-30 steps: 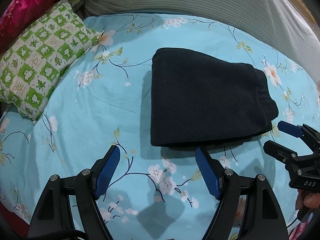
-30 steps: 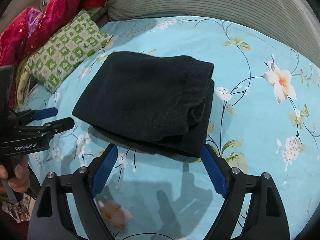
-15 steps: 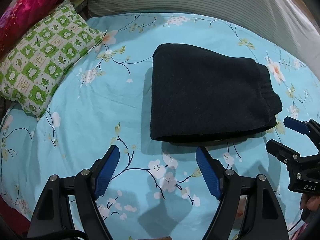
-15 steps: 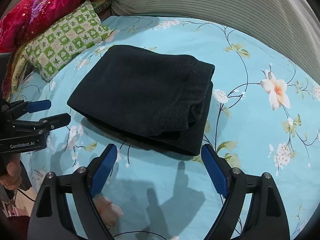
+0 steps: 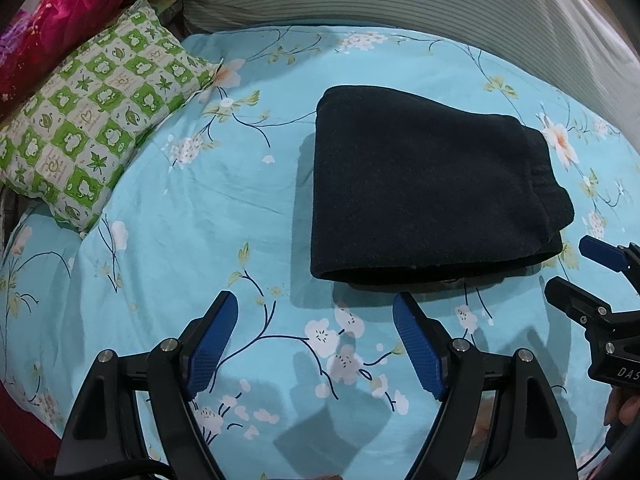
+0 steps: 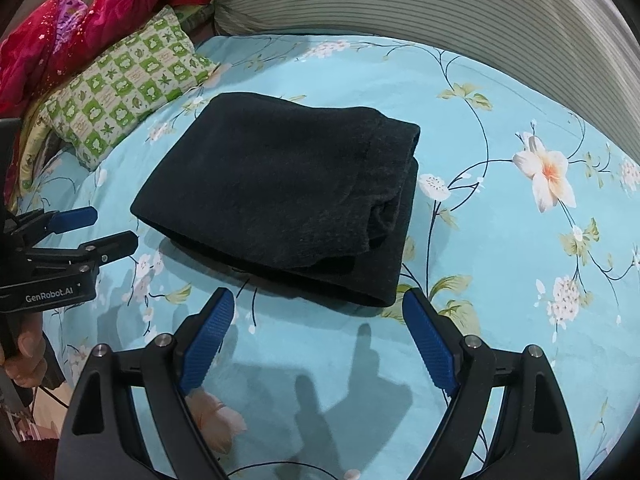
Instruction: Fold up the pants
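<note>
The black pants (image 5: 424,184) lie folded into a compact rectangle on the light blue floral bedsheet (image 5: 200,216); they also show in the right wrist view (image 6: 280,196). My left gripper (image 5: 316,312) is open and empty, held above the sheet just short of the pants' near edge. My right gripper (image 6: 316,308) is open and empty, near the pants' near right corner. Each gripper shows in the other's view, the right one (image 5: 576,268) beside the pants' right end and the left one (image 6: 108,228) beside their left end.
A green and white checked pillow (image 5: 92,120) lies at the far left of the bed. A red and pink quilt (image 6: 72,32) is bunched behind it. A grey striped cushion (image 6: 440,4) runs along the far side of the bed.
Both grippers have drawn back and up a little from the folded pants, which lie still. Both stay open.
</note>
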A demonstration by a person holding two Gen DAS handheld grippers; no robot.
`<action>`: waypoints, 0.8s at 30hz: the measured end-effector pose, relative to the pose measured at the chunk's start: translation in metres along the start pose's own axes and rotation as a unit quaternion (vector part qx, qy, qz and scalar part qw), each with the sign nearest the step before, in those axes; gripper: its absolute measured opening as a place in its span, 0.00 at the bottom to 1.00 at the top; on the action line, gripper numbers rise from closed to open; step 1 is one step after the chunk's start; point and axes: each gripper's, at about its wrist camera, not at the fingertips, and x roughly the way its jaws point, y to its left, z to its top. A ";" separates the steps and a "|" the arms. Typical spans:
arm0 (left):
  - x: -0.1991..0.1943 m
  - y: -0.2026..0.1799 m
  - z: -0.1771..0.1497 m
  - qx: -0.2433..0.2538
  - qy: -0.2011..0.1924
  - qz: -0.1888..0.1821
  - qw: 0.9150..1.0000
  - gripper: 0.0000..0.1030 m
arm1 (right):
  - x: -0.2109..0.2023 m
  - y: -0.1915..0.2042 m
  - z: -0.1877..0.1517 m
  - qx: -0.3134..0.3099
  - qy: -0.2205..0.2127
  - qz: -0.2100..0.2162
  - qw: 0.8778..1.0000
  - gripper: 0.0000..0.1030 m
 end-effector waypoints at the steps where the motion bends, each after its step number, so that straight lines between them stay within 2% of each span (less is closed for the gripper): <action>1: 0.000 0.000 0.000 0.000 0.000 0.000 1.000 0.78 | 0.000 0.000 0.000 0.001 0.000 0.000 1.000 0.84; 24: -0.005 -0.001 0.002 -0.003 -0.016 0.000 1.000 0.79 | -0.001 0.000 0.007 0.008 -0.014 0.000 1.000 0.84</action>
